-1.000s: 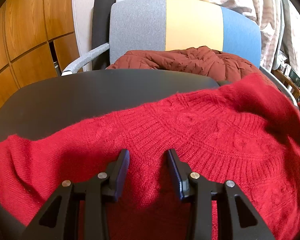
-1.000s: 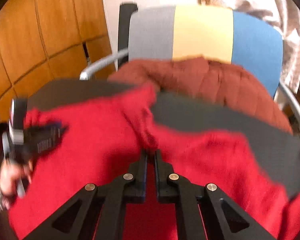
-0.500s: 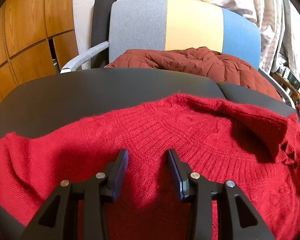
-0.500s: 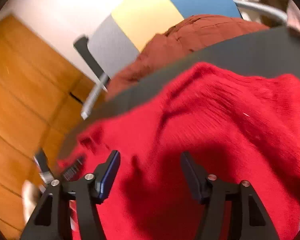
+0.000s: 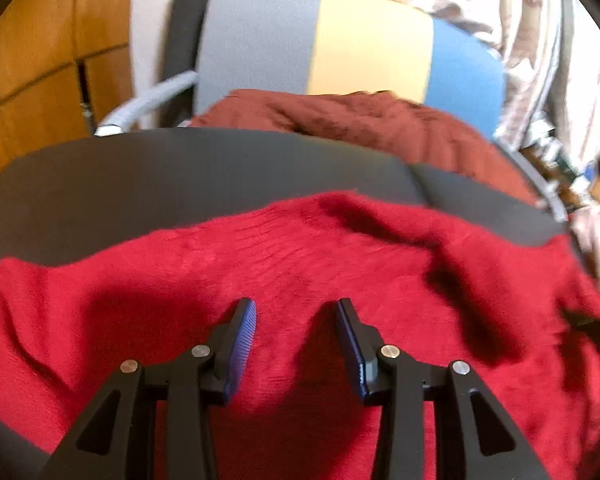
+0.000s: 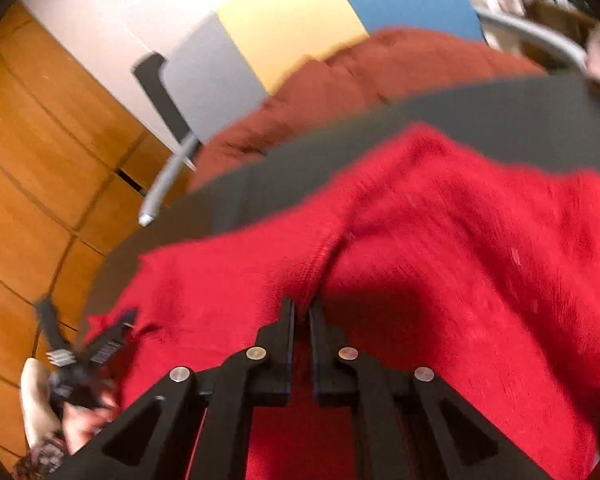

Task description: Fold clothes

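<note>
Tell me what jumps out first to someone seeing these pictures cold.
The bright red sweater fills the foreground, spread rumpled over a dark grey table. Behind the table stands a chair with a grey, yellow and blue back, and a rust-brown quilted jacket is heaped on its seat. The right gripper has its jaws pinched on a ridge of the sweater, while the left gripper hovers open over the knit.

I note motion blur both views, glare upper centre, black fisheye corners, hard shadows on red sweater (image 5: 300,264).
</note>
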